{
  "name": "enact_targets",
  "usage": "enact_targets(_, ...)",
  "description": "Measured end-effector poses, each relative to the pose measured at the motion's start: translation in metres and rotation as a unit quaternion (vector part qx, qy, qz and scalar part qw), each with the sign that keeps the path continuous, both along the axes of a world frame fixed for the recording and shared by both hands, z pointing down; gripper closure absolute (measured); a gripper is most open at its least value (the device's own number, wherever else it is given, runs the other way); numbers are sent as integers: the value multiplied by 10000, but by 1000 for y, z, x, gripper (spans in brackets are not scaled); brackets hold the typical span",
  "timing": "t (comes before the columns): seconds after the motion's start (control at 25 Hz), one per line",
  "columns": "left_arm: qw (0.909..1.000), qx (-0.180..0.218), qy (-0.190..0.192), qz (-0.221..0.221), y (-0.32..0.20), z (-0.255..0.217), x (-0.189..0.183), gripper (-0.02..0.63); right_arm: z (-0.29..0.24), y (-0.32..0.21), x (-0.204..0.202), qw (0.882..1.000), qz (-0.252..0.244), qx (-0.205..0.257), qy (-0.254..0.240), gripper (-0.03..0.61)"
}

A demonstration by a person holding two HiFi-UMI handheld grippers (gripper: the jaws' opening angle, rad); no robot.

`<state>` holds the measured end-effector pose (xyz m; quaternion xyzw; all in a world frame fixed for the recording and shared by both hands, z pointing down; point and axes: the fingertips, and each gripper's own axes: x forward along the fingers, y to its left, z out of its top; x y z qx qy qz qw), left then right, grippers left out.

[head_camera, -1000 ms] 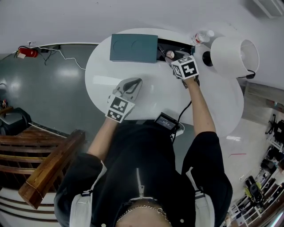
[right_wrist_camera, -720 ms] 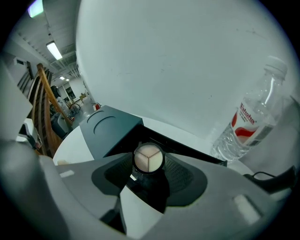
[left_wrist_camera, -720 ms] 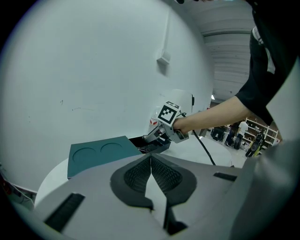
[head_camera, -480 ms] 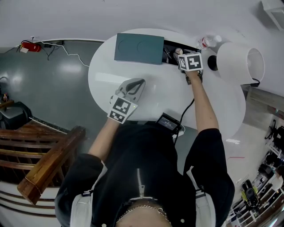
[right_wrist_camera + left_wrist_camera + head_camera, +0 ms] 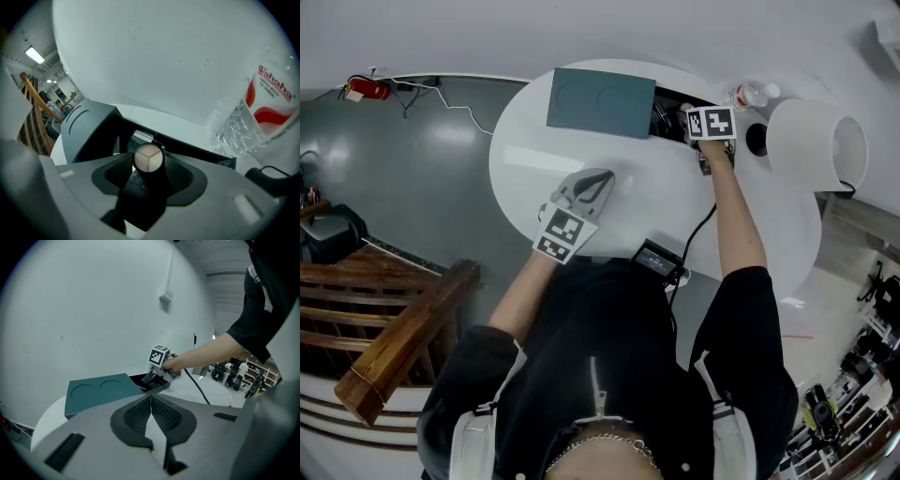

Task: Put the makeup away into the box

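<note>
On the round white table [image 5: 534, 159] lies an open black box [image 5: 667, 105], its teal lid [image 5: 602, 101] flat beside it on the left. My right gripper [image 5: 697, 129] points steeply down over the box's right part. It is shut on a small dark makeup jar [image 5: 149, 158] with a round three-toned powder top. The jar hangs just above the box's dark inside [image 5: 123, 137]. My left gripper [image 5: 602, 176] rests above the table's middle, shut, with nothing between its pads [image 5: 140, 414]. From the left gripper view, the right gripper [image 5: 153, 377] shows at the box [image 5: 149, 384].
A clear water bottle [image 5: 255, 117] stands right behind the box's right end. A large white cylinder [image 5: 816, 141] lies at the table's right. A black device [image 5: 654, 258] with a cable sits at the near edge. Several items lie inside the box.
My right gripper has moved down and further over the box with the jar in it, rolling a little. My left gripper has stayed put.
</note>
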<state>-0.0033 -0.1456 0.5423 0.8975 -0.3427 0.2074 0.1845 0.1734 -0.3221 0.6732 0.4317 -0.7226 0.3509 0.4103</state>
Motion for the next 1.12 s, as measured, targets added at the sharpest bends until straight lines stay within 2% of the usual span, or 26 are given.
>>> enact_targets(0.32, 10000, -44, 2, -18, 1, 2, 0, 600, 9, -3, -2, 9998, -73, -76, 152, 370)
enact_targets(0.52, 10000, -34, 13, -46, 1, 1, -2, 600, 11, -3, -3, 9999, -21, -151, 62, 361)
enact_targets(0.68, 10000, -23, 11, -55, 1, 1, -4, 600, 4, -5, -2, 9999, 18, 78, 101, 350)
enact_targets(0.92, 10000, 35, 26, -60, 2, -3, -7, 600, -19, -5, -5, 9990, 99, 422, -111, 353)
enact_targets(1.0, 10000, 65, 41, -53, 2, -5, -6, 600, -27, -4, -3, 9979, 167, 600, -161, 406)
enact_targets(1.12, 9999, 108, 55, -44, 3, -8, -7, 600, -40, -3, 0, 9952, 313, 883, -288, 539)
